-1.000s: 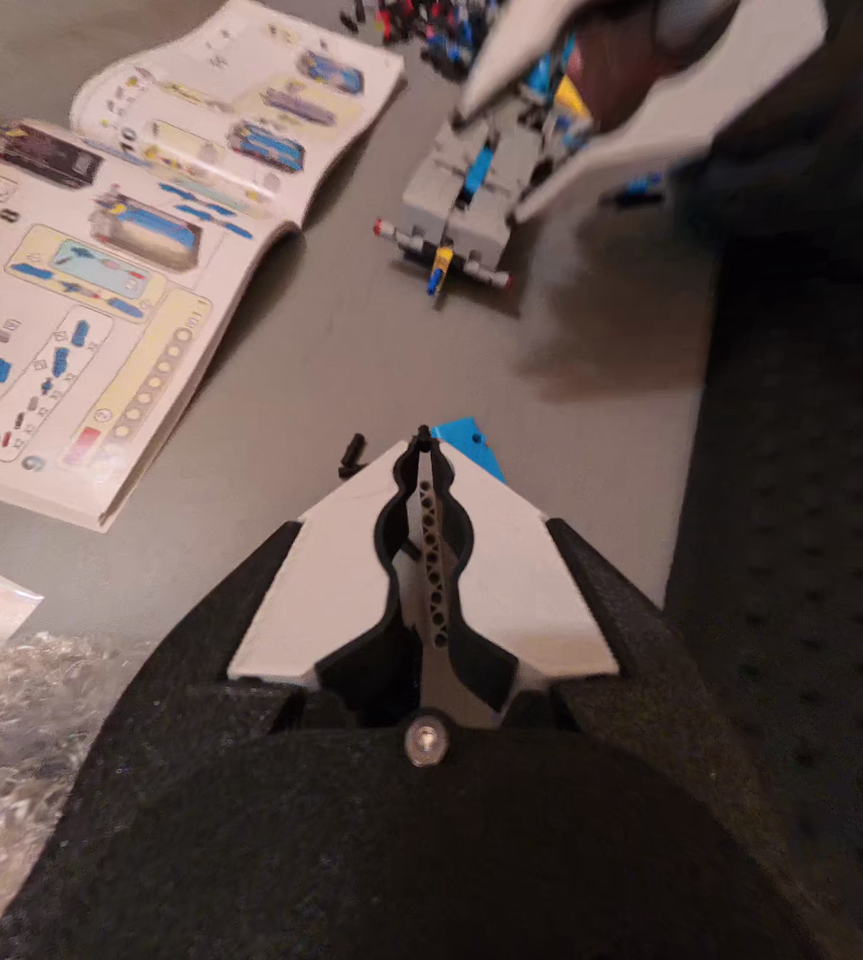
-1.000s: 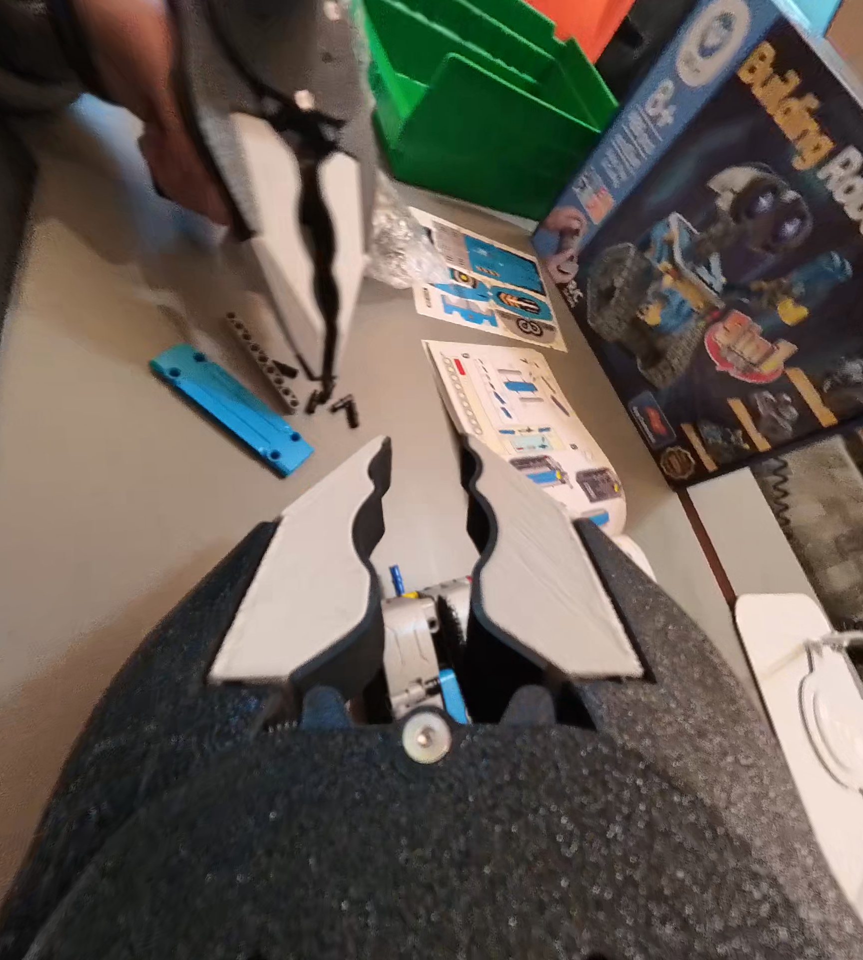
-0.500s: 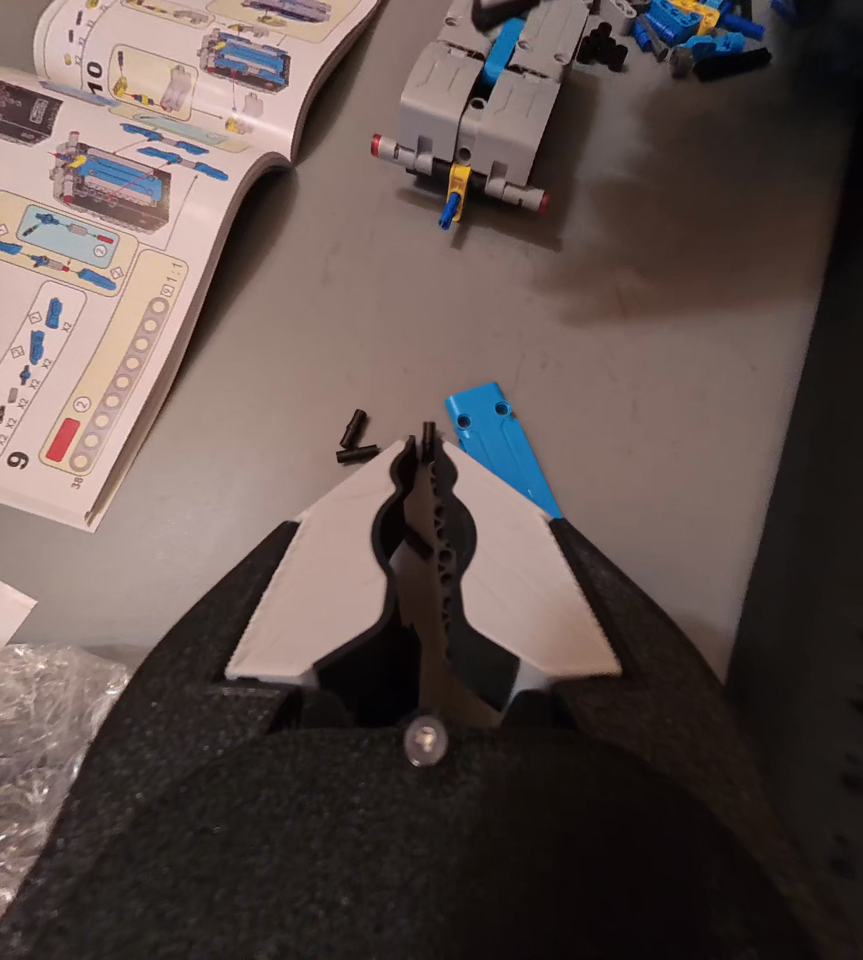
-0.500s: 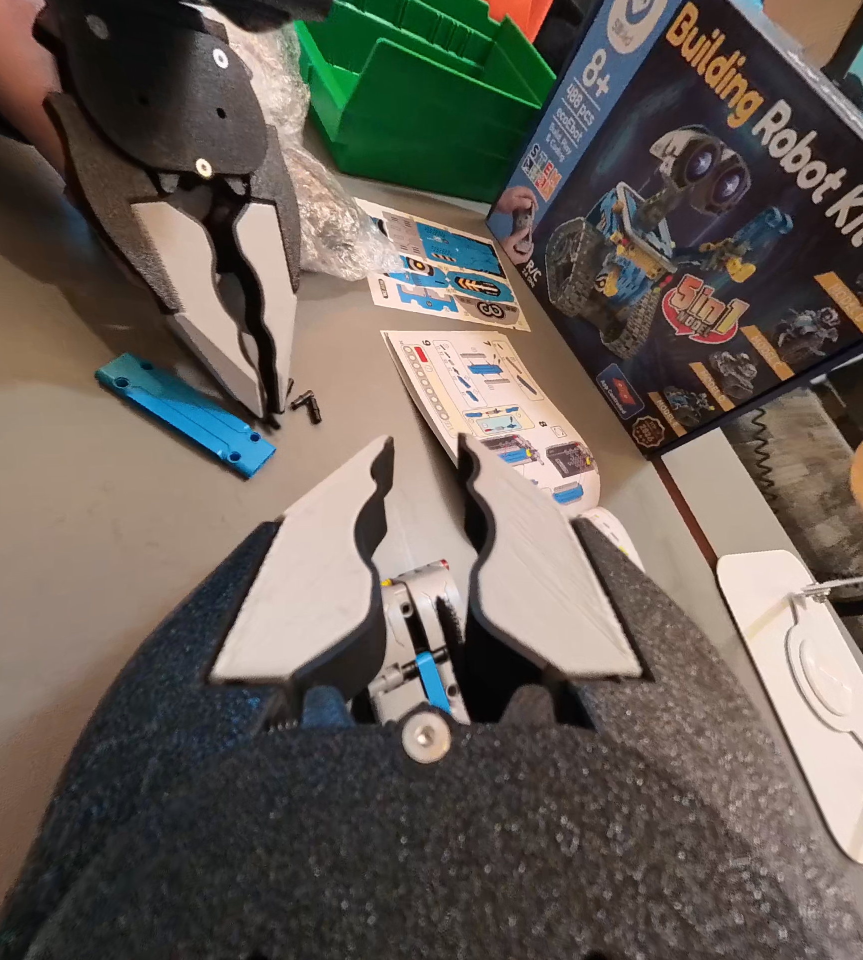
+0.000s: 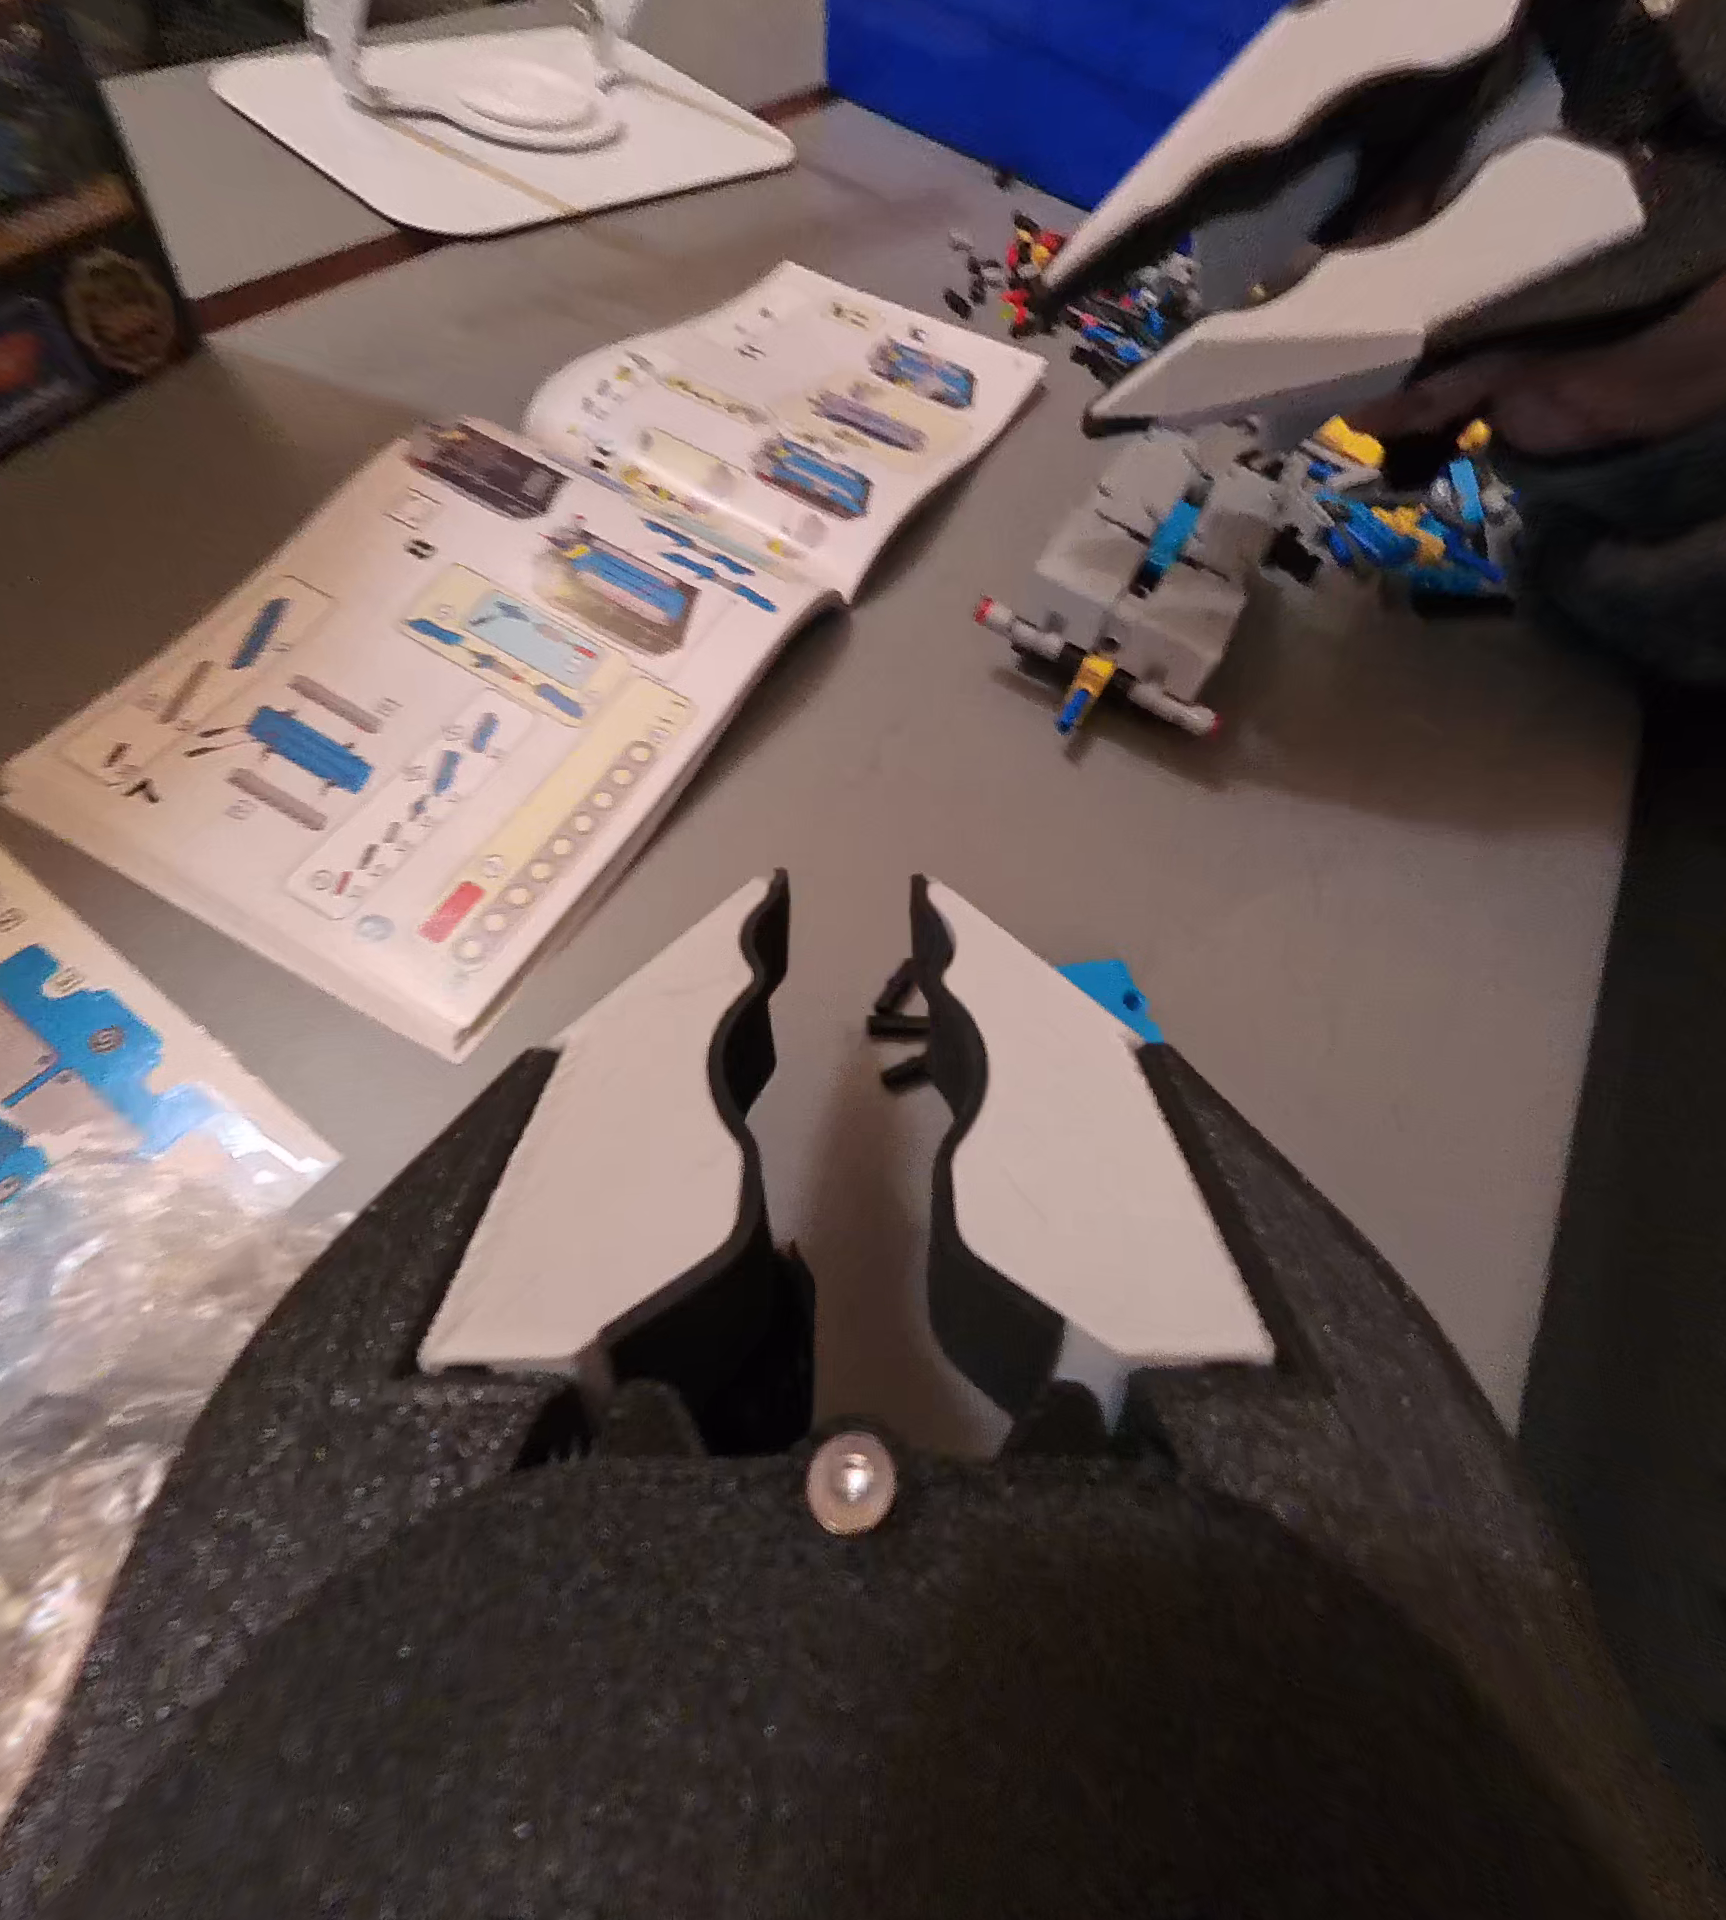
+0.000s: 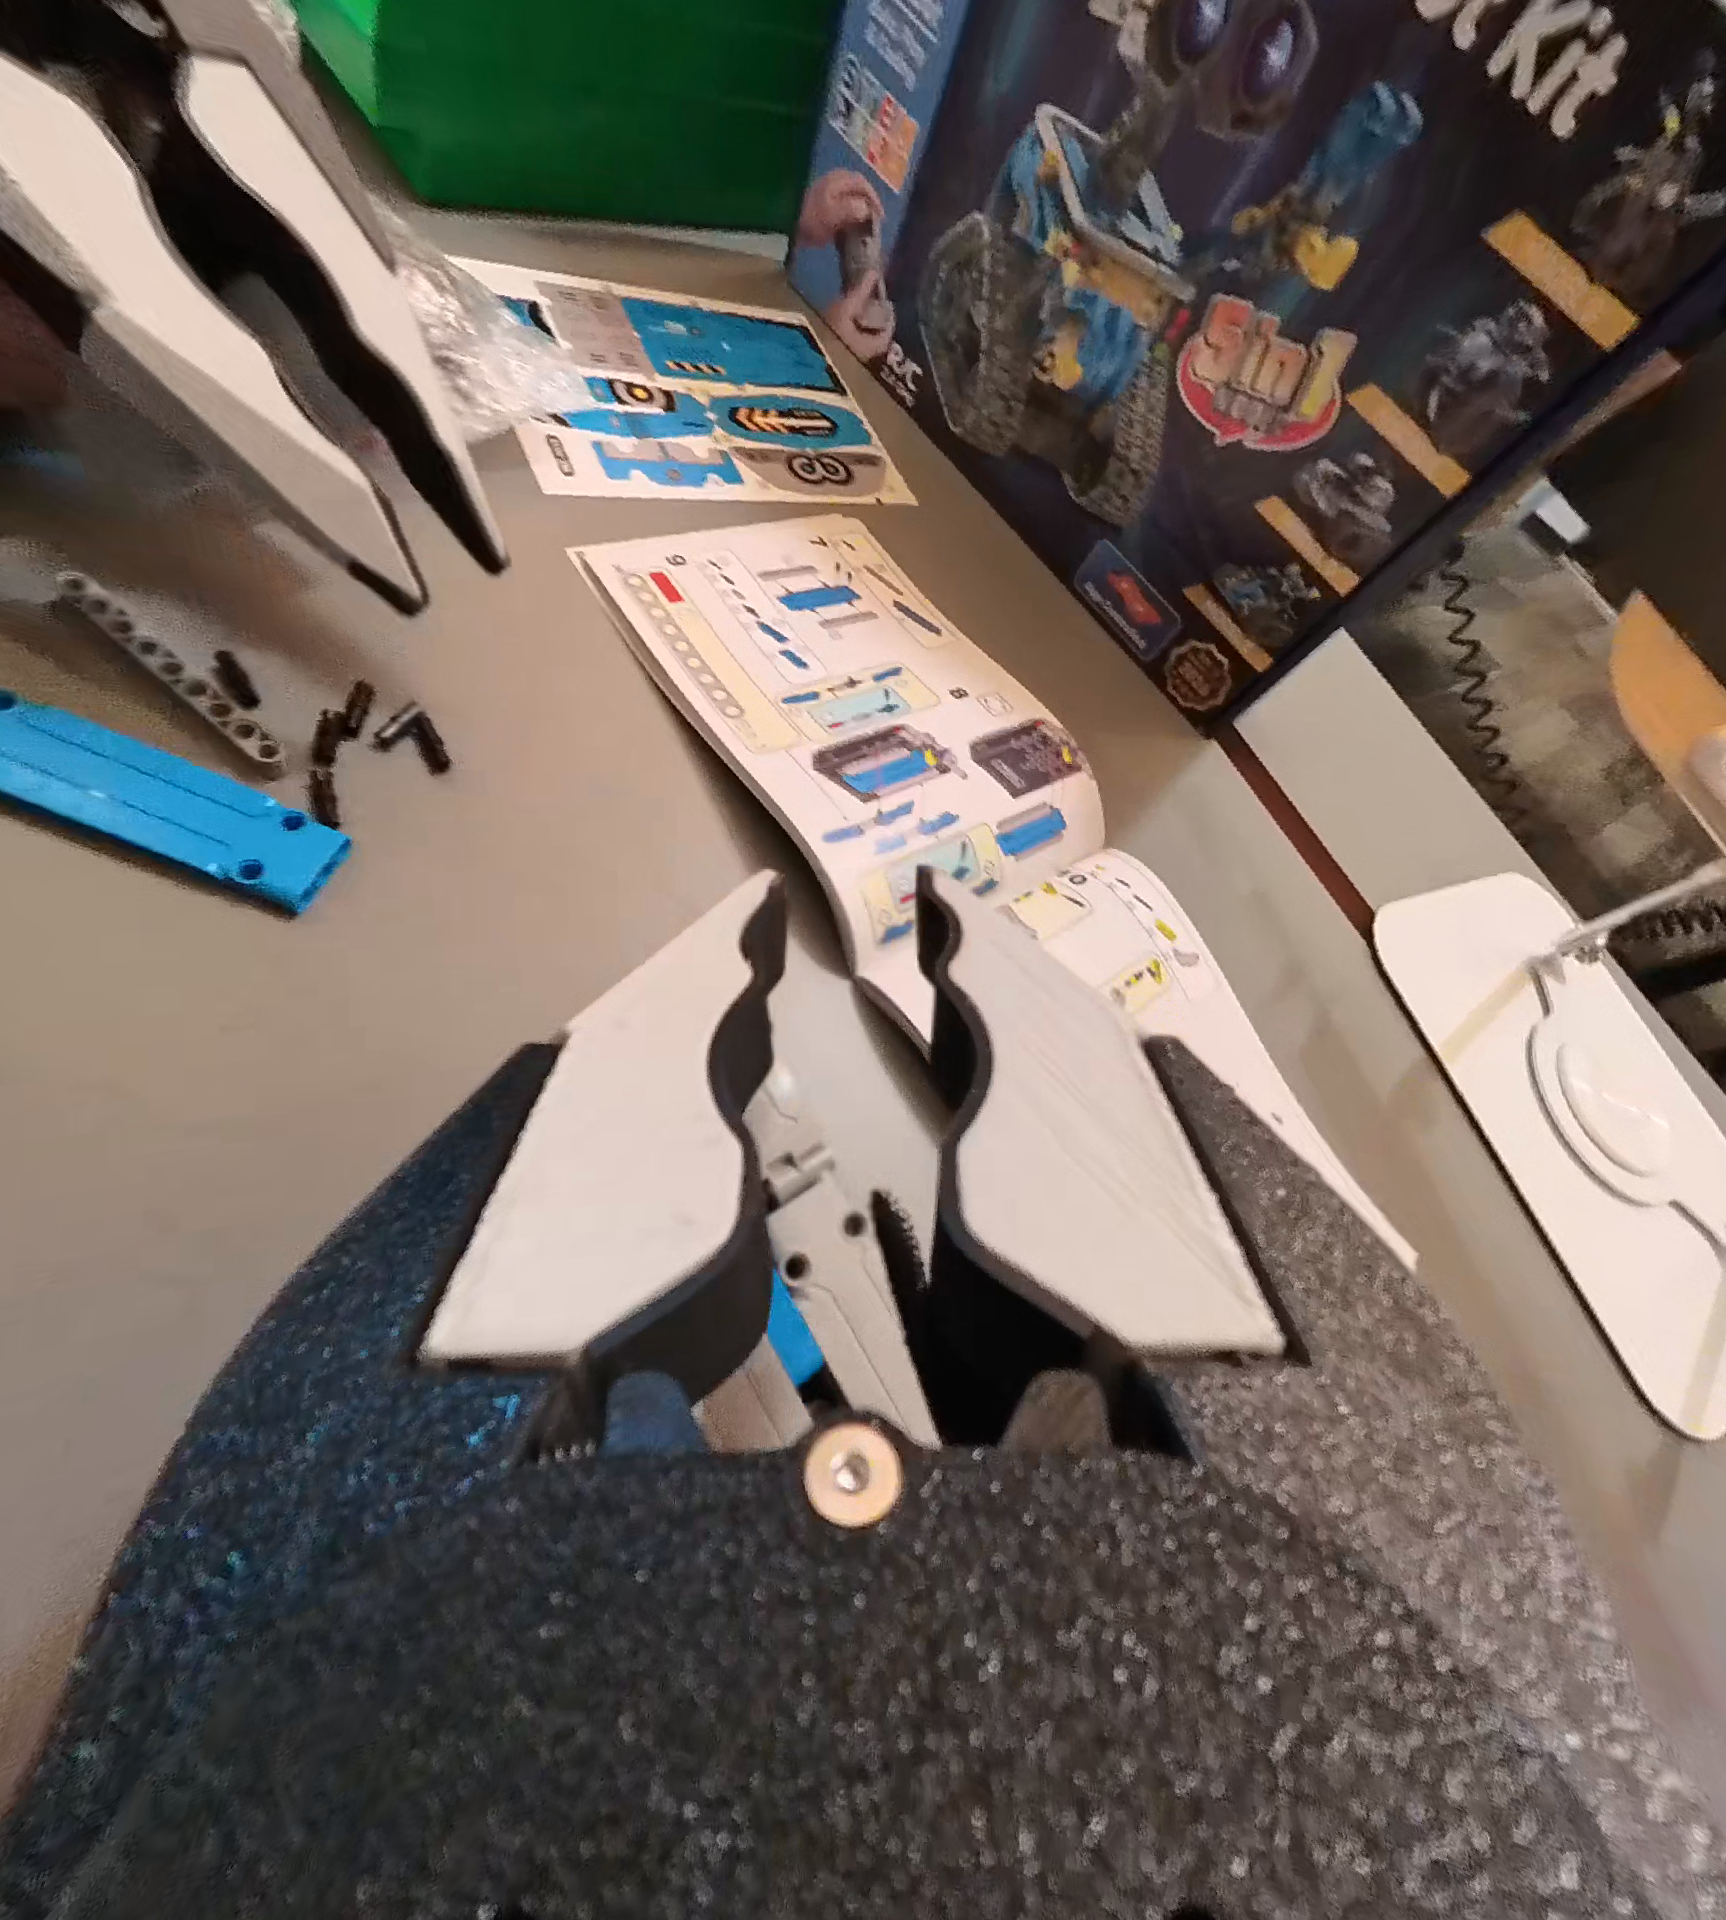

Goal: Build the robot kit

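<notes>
My left gripper [image 5: 846, 888] is open and empty, raised above several black pins [image 5: 895, 1023] and a blue plate [image 5: 1108, 987] on the grey table. In the right wrist view it [image 6: 443, 582] hangs over a grey holed beam [image 6: 173, 665], which lies beside the blue plate [image 6: 121, 790] and the pins [image 6: 360, 727]. My right gripper [image 6: 848, 894] is open, just above a grey and blue brick assembly [image 6: 807, 1195] that shows between its fingers. The left wrist view shows this gripper [image 5: 1067, 348] over the assembly [image 5: 1129, 582], which rests on the table.
An open instruction booklet [image 5: 578, 623] lies mid-table, with a sticker sheet [image 5: 59, 1039] and a crumpled plastic bag [image 5: 28, 1403] to its left. A pile of small bricks [image 5: 1410, 520] sits behind the assembly. A kit box [image 6: 1254, 312], a green bin [image 6: 578, 104] and a white stand base [image 6: 1586, 1143] line the far side. My right fingertips sit around 12 cm from my left ones. My left gripper's tips are some 8 cm from the blue plate [image 6: 121, 790].
My left gripper was shut with its tips down at the black pins; it has opened and lifted off the table. My right gripper stayed open over the assembly.
</notes>
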The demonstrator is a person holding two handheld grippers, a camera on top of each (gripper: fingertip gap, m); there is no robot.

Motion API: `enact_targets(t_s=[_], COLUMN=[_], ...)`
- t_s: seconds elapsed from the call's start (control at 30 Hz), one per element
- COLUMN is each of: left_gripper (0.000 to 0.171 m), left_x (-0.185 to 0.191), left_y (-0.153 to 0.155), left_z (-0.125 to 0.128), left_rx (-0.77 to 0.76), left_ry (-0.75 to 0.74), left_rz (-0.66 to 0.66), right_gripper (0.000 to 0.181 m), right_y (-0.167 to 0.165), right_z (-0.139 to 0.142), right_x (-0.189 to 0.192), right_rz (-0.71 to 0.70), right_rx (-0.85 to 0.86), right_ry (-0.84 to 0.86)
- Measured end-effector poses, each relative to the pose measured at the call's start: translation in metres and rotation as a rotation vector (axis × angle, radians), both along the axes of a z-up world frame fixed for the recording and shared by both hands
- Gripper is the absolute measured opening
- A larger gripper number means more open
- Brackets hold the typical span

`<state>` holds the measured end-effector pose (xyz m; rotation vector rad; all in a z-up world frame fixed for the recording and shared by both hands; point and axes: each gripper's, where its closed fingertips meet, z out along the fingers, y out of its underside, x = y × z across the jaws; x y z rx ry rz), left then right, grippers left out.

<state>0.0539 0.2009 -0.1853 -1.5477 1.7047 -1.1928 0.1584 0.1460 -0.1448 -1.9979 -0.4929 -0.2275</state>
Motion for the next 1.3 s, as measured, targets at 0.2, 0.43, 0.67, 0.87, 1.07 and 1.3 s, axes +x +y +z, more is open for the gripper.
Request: enact_targets(t_s=[0.2, 0.43, 0.67, 0.87, 1.07, 1.3], left_gripper=[0.022, 0.021, 0.017, 0.017, 0.017, 0.017], left_x=[0.002, 0.001, -0.002, -0.002, -0.002, -0.002], left_y=[0.019, 0.035, 0.054, 0.053, 0.052, 0.05], left_z=[-0.001, -0.004, -0.002, -0.006, -0.008, -0.008], left_rx=[-0.013, 0.053, 0.096, 0.098, 0.104, 0.138], left_ry=[0.003, 0.015, 0.011, 0.029, 0.036, 0.034], left_rz=[0.095, 0.168, 0.255, 0.244, 0.24, 0.238], right_gripper=[0.023, 0.023, 0.024, 0.024, 0.025, 0.024], right_y=[-0.002, -0.001, -0.001, -0.001, -0.001, -0.003], right_z=[0.0, -0.005, -0.008, -0.011, -0.011, 0.003], right_x=[0.022, 0.022, 0.021, 0.023, 0.025, 0.038], right_rz=[-0.088, -0.091, -0.088, -0.094, -0.101, -0.14], right_rx=[0.007, -0.012, -0.024, -0.035, -0.034, 0.019], right_ry=[-0.005, -0.021, -0.029, -0.025, -0.02, 0.064])
